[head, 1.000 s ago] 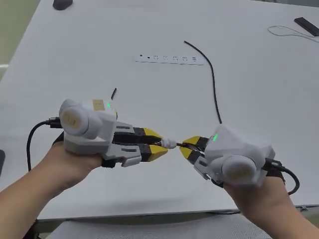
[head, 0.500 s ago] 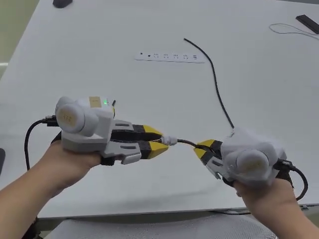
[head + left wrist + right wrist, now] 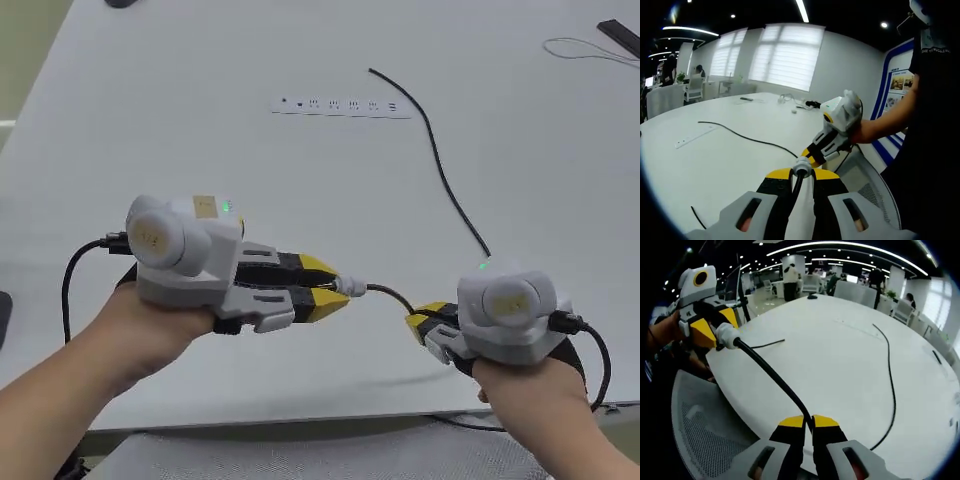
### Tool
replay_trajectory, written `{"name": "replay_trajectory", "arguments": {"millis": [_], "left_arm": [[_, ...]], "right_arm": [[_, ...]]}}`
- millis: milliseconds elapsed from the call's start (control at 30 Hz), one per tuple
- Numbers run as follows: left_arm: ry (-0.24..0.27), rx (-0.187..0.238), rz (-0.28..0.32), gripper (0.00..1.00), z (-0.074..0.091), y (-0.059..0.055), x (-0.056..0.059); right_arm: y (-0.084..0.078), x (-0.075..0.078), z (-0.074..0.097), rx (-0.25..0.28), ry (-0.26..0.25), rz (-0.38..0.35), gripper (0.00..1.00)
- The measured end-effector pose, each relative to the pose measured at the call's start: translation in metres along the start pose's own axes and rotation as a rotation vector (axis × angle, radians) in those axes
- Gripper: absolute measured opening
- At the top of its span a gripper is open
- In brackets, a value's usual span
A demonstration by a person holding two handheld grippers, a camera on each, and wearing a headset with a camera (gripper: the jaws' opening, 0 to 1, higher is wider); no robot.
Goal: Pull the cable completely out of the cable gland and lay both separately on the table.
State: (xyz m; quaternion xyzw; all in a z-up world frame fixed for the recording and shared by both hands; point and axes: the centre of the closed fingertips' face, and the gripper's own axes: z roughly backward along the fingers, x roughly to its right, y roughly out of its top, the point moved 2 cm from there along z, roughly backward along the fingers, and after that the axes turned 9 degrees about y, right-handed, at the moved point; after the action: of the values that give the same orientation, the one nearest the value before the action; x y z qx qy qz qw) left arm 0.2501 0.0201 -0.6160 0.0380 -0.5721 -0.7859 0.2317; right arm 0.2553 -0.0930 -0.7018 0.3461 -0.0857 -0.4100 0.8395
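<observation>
Jaws of your left gripper [image 3: 338, 291] pinch the round white cable gland [image 3: 351, 287]. Your right gripper [image 3: 414, 322], lower right, clamps the smooth black cable [image 3: 385, 292].

The left gripper [image 3: 338, 288] and right gripper [image 3: 417, 322] share pale grey rounded bodies, yellow-and-black jaws, small green lights and black leads [image 3: 66, 285] at the rear.

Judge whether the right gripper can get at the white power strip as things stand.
Probably not: the right gripper has its jaws shut on the cable, which runs into the cable gland held by the left gripper. The way to the power strip looks open.
</observation>
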Motion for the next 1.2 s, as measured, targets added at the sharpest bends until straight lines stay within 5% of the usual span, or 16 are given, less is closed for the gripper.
{"name": "replay_trajectory", "arguments": {"millis": [967, 1200], "left_arm": [[0.014, -0.012, 0.01, 0.15, 0.004, -0.003, -0.008], [0.01, -0.015, 0.006, 0.15, 0.003, -0.003, -0.01]], "right_arm": [[0.0, -0.007, 0.007, 0.017, 0.023, 0.088, 0.02], [0.034, -0.019, 0.018, 0.078, 0.039, 0.218, 0.19]]}}
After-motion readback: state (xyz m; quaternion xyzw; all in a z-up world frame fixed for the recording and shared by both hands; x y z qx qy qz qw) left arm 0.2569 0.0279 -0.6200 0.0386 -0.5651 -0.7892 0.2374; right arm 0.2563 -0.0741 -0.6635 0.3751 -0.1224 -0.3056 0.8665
